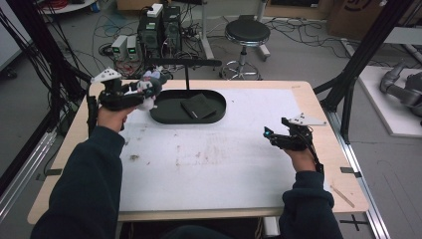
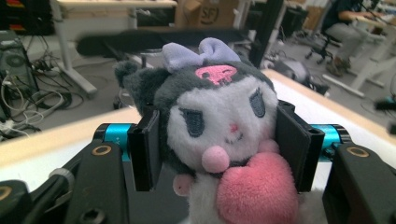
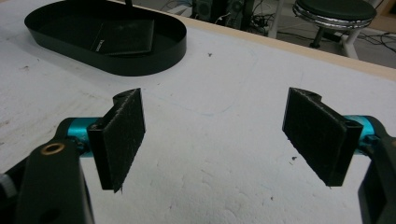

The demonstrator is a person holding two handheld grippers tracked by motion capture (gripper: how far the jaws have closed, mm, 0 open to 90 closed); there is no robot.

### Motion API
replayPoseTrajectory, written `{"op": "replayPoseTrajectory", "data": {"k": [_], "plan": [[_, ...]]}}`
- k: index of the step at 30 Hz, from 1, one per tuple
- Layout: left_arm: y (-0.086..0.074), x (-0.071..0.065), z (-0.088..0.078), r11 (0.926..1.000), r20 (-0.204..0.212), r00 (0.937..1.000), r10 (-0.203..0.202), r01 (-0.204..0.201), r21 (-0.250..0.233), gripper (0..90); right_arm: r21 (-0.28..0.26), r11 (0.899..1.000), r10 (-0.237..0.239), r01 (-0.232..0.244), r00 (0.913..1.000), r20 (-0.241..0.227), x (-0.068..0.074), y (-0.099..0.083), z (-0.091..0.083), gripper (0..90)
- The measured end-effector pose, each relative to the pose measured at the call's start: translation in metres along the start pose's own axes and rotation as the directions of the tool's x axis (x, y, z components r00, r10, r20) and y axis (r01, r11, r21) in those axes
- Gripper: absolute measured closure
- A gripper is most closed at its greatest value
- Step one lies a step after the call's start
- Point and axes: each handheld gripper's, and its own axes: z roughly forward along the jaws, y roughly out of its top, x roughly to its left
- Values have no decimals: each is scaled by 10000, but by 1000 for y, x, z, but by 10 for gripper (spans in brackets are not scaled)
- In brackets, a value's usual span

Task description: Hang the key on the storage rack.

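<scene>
Toy: a plush doll (image 2: pixel 219 116) with a purple bow and pink heart, held up in the air just left of the black tray (image 1: pixel 169 115).
Left claw (image 2: pixel 219 140): pinching the doll's head.
Right claw (image 3: pixel 219 135): spread wide, nothing inside, over the white surface (image 1: pixel 224 154).
Tray: holds a flat black pad (image 1: pixel 198 106).

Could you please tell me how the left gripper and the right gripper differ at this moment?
The left gripper is shut on a plush toy; the right gripper is open and holds nothing. The left sits by the black tray at the table's far left; the right hovers over the white mat near its right edge. Both have black jaws.
</scene>
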Motion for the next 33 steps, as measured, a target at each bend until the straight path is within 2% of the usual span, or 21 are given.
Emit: {"op": "replayPoseTrajectory", "data": {"k": [4, 7, 14, 16, 20, 24, 26, 28, 31, 33], "plan": [[18, 15, 18, 9997, -220, 9995, -236, 235, -45, 409, -57, 10000, 6, -7, 10000, -25, -1, 0, -1, 215], [26, 23, 27, 9989, -501, 9976, -469, 469, -21, 409, -58, 10000, 25, -25, 10000, -31, -2, 0, -1, 215], [31, 32, 33, 9981, -886, 9942, -612, 619, 55, 410, -111, 9999, 39, -40, 10000, -67, -1, 0, -3, 215], [31, 37, 36, 9965, -970, 9919, -816, 796, -241, 409, -77, 10000, 47, -48, 10000, -86, -1, 0, -2, 215], [26, 44, 42, 9955, -1386, 9858, -951, 939, -147, 409, -73, 10000, 9, -10, 10000, -97, 0, 0, -2, 215], [17, 47, 46, 9961, -1898, 9782, -836, 874, 118, 409, -59, 10000, 9, -9, 10000, -90, 0, 0, -2, 215], [10, 49, 47, 9960, -2140, 9736, -797, 866, 233, 408, -43, 10000, 61, -62, 9999, -96, 0, -1, -2, 215], [0, 52, 46, 9946, -2392, 9664, -937, 1014, 202, 408, -66, 10000, 0, -1, 10000, -82, -1, -1, -3, 215], [-10, 54, 47, 9939, -2770, 9575, -807, 982, 501, 407, -57, 10000, 18, -18, 10000, -68, -1, -2, -3, 215], [-16, 56, 48, 9933, -2754, 9586, -720, 940, 676, 407, -35, 10000, 17, -18, 9999, -104, 0, -2, -3, 215]]}}
